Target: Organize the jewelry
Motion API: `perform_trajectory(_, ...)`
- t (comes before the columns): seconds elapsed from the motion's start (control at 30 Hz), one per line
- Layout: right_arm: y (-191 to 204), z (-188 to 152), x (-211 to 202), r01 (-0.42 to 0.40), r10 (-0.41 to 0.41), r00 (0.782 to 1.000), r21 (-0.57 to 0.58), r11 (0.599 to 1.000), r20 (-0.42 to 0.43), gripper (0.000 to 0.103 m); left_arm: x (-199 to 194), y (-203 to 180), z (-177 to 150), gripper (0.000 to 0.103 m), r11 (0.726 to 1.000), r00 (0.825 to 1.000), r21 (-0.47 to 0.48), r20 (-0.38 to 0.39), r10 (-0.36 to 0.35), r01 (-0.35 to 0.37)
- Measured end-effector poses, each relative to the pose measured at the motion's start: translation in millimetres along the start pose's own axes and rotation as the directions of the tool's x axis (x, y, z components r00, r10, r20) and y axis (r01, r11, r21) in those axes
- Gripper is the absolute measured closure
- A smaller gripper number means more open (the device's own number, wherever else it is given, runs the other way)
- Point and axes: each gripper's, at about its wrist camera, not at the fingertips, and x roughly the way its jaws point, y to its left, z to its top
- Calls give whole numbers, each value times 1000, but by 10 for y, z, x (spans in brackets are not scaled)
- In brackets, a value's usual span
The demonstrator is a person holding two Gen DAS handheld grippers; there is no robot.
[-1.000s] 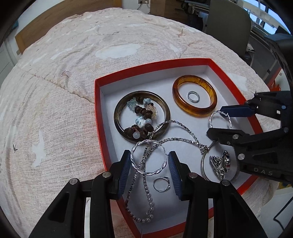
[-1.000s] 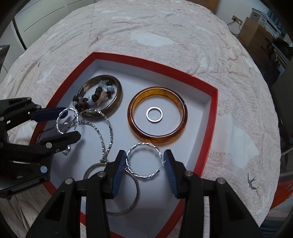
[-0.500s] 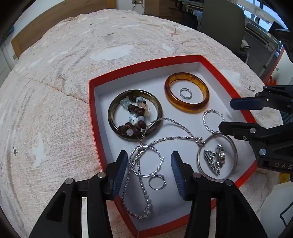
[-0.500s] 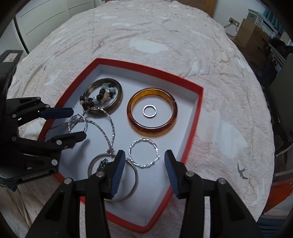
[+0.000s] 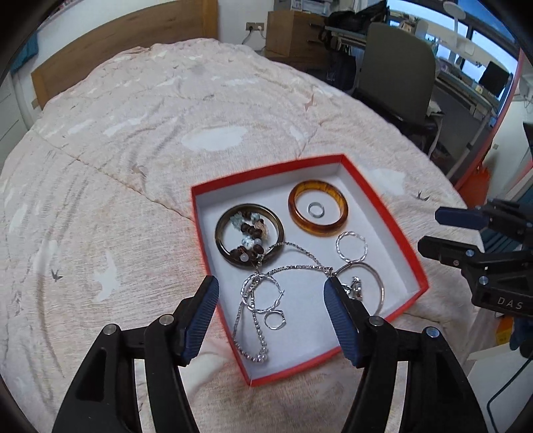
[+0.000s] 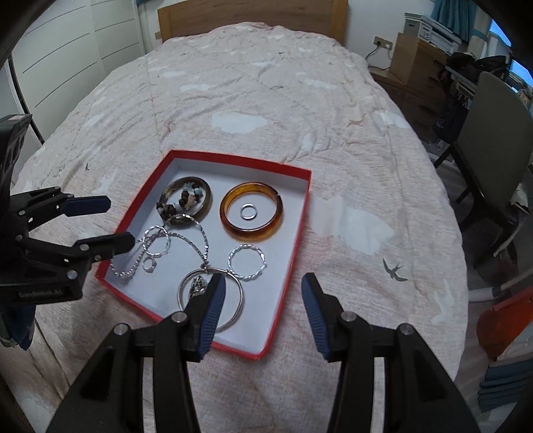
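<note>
A red-rimmed white tray [image 5: 393, 229] [image 6: 301, 229] lies on the bed. In it are an amber bangle [image 5: 318, 208] [image 6: 252, 211] around a small silver ring [image 5: 315, 210], a dark bangle [image 5: 249, 234] [image 6: 185, 201] around beads, a silver chain necklace [image 5: 253, 319], twisted silver hoops [image 5: 351, 246] [image 6: 247, 262], a large silver ring with a pendant [image 6: 210, 299] and a small ring [image 5: 275, 319]. My left gripper [image 5: 271, 306] is open and empty above the tray's near edge. My right gripper [image 6: 263, 301] is open and empty, back from the tray.
The tray rests on a pink quilted bedspread [image 6: 266, 100]. A wooden headboard [image 6: 253, 13] is at the far end. A grey chair [image 5: 396, 66] and desk clutter stand beside the bed. The right gripper shows in the left wrist view [image 5: 443, 233].
Both grippers have pulled up and back from the tray and opened wider. The twisted hoops now lie free in the tray.
</note>
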Motion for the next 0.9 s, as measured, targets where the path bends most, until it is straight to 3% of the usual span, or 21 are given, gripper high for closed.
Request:
perform_trajectory(0.2, 202, 2, -390, -2, -2, 997, 54, 999, 81, 57, -493, 189, -172, 32, 998, 997, -42, 52, 54, -52)
perform_trajectory(0.4, 722, 11, -678, -24, 21, 992, 16, 1000, 127, 52, -1002, 511, -543, 27, 987, 984, -94, 107, 139, -129)
perform_trajectory(0.6, 1336, -3, -880, -65, 69, 984, -30, 997, 166, 50, -1521, 868, -908, 27, 961, 960, -177, 147, 238, -211)
perform_trajectory(0.8, 1856, -44, -979, -108, 114, 975, -40, 993, 189, 47, -1952, 1104, -1177, 19, 927, 926, -246, 180, 332, -284)
perform_trajectory(0.9, 2025, -82, -1014, -128, 131, 972, -28, 991, 196, 46, -2100, 1165, -1276, 18, 920, 918, -269, 201, 341, -283)
